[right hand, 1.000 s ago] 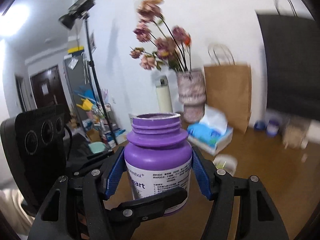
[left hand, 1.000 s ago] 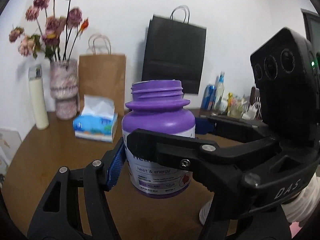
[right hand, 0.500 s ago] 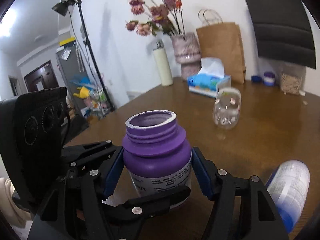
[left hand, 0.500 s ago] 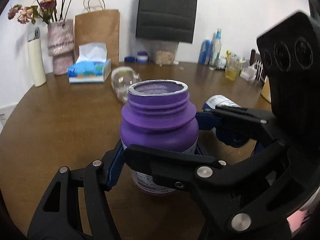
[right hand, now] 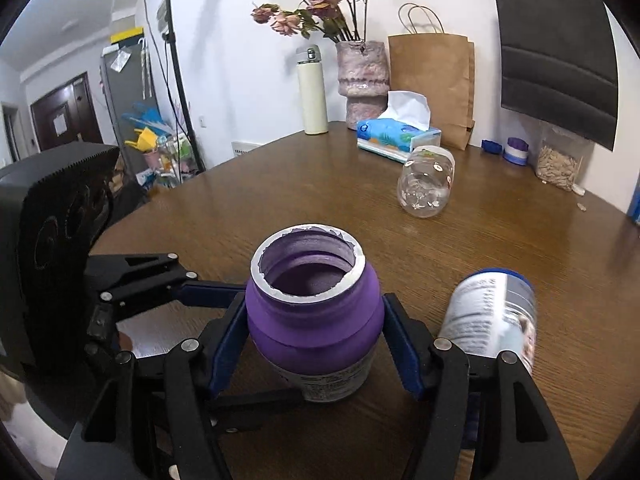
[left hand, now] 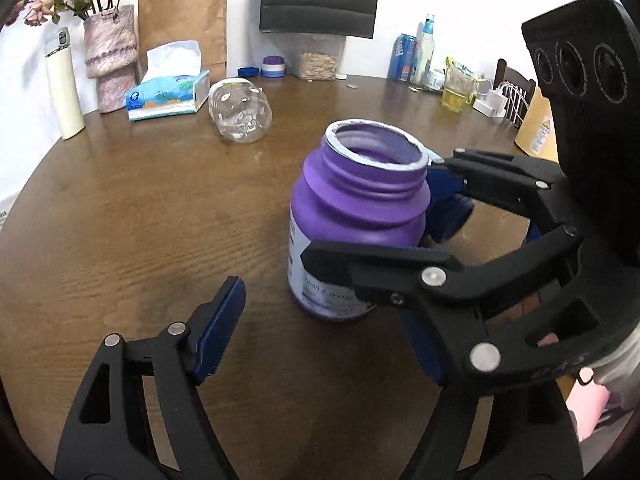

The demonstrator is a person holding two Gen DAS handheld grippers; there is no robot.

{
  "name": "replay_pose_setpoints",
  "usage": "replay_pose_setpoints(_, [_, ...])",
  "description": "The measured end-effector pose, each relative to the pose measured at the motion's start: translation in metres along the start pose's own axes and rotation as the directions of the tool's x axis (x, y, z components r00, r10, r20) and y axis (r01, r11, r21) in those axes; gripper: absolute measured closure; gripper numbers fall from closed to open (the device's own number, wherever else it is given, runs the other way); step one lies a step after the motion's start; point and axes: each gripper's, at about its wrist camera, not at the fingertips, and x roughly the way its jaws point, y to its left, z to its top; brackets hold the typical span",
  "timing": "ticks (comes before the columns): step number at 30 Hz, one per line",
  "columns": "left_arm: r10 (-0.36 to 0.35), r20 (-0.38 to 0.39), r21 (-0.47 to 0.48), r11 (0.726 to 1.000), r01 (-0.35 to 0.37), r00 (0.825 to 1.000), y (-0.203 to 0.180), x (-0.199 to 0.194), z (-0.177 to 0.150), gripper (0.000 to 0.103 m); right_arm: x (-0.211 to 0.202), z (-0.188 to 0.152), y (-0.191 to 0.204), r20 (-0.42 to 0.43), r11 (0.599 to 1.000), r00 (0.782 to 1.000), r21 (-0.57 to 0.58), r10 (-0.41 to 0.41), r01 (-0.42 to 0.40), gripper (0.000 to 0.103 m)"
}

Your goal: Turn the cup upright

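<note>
The matte purple plastic jar with a white printed label [right hand: 312, 316] is standing upright, mouth open, on the brown wood-grain round counter [left hand: 140, 200], and the right gripper [right hand: 314, 344] is clenching its blue ribbed pads on the jar's rounded shoulder. The left gripper [left hand: 320, 320] is sitting released, spread wide, its blue pad [left hand: 220, 328] apart from the jar. A clear plastic jar [left hand: 240, 114] is lying on its side near a blue tissue box [left hand: 166, 94], and a white-labelled blue can [right hand: 494, 312] is lying just beside the right gripper.
</note>
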Motion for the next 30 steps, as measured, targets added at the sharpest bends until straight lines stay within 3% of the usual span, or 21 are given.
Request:
replay_pose_setpoints(4, [0.038, 0.011, 0.009, 0.999, -0.038, 0.999, -0.001, -0.005, -0.003, 0.028, 0.002, 0.002, 0.007, -0.011, 0.999, 0.999, -0.024, -0.042, 0.042, 0.032])
replay_pose_setpoints(8, [0.051, 0.037, -0.003, 0.999, -0.051, 0.998, 0.001, -0.016, -0.005, 0.022, -0.006, 0.003, 0.008, -0.002, 0.999, 0.999, -0.008, -0.045, 0.045, 0.024])
replay_pose_setpoints(15, [0.083, 0.125, -0.038, 0.996, -0.078, 0.989, 0.005, -0.067, -0.006, 0.019, -0.067, 0.003, 0.007, 0.089, 0.996, 0.992, 0.039, -0.085, 0.081, 0.024])
replay_pose_setpoints(17, [0.08, 0.214, -0.033, 0.997, -0.074, 0.974, 0.006, -0.099, -0.007, 0.0, -0.087, 0.0, 0.001, 0.1, 0.992, 0.989, 0.07, -0.111, 0.104, 0.024])
replay_pose_setpoints(19, [0.128, 0.302, -0.058, 0.992, -0.116, 0.945, 0.008, -0.128, -0.008, 0.0, -0.111, -0.005, -0.006, 0.11, 0.981, 0.979, 0.105, -0.171, 0.16, 0.018])
replay_pose_setpoints(22, [0.223, 0.332, -0.134, 0.973, -0.188, 0.916, 0.014, -0.147, -0.006, 0.0, -0.138, -0.014, -0.016, 0.116, 0.954, 0.952, 0.138, -0.284, 0.268, 0.017])
replay_pose_setpoints(26, [0.259, 0.329, -0.212, 0.957, -0.196, 0.908, 0.018, -0.155, -0.008, 0.0, -0.16, -0.021, -0.023, 0.11, 0.926, 0.932, 0.196, -0.346, 0.321, 0.017])
replay_pose_setpoints(30, [0.274, 0.355, -0.193, 0.957, -0.216, 0.894, 0.009, -0.161, -0.012, 0.0, -0.174, -0.023, -0.019, 0.125, 0.92, 0.926, 0.219, -0.356, 0.324, 0.017])
